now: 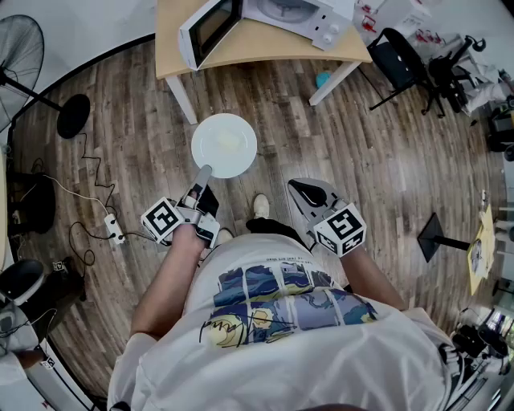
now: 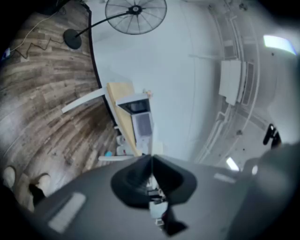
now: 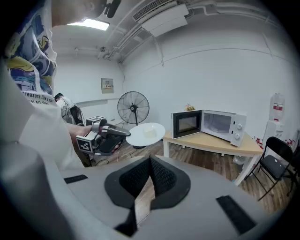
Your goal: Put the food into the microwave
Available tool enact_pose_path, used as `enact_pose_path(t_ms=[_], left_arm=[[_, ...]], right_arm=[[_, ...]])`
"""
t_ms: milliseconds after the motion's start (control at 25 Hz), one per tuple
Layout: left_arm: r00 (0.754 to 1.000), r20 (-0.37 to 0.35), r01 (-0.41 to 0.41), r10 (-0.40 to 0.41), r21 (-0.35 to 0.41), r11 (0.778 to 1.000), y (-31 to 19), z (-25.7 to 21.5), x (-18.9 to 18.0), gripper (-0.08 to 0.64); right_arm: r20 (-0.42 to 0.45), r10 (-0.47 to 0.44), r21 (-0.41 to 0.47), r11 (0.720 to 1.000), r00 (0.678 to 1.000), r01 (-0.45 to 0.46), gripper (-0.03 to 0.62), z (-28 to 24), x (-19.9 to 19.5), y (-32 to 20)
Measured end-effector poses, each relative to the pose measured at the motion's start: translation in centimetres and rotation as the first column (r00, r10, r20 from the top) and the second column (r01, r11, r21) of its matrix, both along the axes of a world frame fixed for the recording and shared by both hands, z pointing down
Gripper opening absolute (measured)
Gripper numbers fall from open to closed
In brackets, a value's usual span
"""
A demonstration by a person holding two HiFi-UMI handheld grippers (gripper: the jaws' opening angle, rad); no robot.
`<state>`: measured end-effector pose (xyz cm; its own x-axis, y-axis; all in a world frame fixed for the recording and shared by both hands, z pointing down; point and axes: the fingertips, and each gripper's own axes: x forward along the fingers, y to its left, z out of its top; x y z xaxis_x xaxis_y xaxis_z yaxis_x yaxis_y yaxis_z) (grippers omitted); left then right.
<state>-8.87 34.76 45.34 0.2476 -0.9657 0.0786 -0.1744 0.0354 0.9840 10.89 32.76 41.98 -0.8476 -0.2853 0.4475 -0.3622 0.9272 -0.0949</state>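
Observation:
A white plate (image 1: pixel 224 144) with a pale piece of food (image 1: pixel 230 141) on it hangs level over the wooden floor. My left gripper (image 1: pixel 202 174) is shut on the plate's near rim. In the right gripper view the plate (image 3: pixel 146 133) and the left gripper (image 3: pixel 123 132) holding it show at the left. Ahead, a white microwave (image 1: pixel 277 16) stands on a light wooden table (image 1: pixel 257 46) with its door (image 1: pixel 209 28) swung open. My right gripper (image 1: pixel 309 191) is shut with nothing in it, its jaws meeting (image 3: pixel 150 161). In the left gripper view the microwave (image 2: pixel 140 123) shows sideways.
A black standing fan (image 1: pixel 20 56) is at the far left, with a power strip (image 1: pixel 113 229) and cables on the floor. A black folding chair (image 1: pixel 401 60) stands right of the table. A black flat-base stand (image 1: pixel 440 238) sits at the right.

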Motion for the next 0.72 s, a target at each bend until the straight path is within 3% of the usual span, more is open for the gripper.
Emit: enact_pose_path(t_ms=[160,720], left_arm=[[1.0,0.03,-0.008,0.007,0.042,0.999,-4.0,-1.5,1.2,0.015],[0.998,0.053,0.024,-0.026,0.036,0.999,-16.9,-1.0,5.3,0.015]], right_arm=[[0.013,-0.011,0.007,1.0,1.0,0.011,0.006,-0.5,0.8,-4.3],[0.047,-0.006,0.006,1.0,0.999,0.005,0.009,0.4,7.4,-15.9]])
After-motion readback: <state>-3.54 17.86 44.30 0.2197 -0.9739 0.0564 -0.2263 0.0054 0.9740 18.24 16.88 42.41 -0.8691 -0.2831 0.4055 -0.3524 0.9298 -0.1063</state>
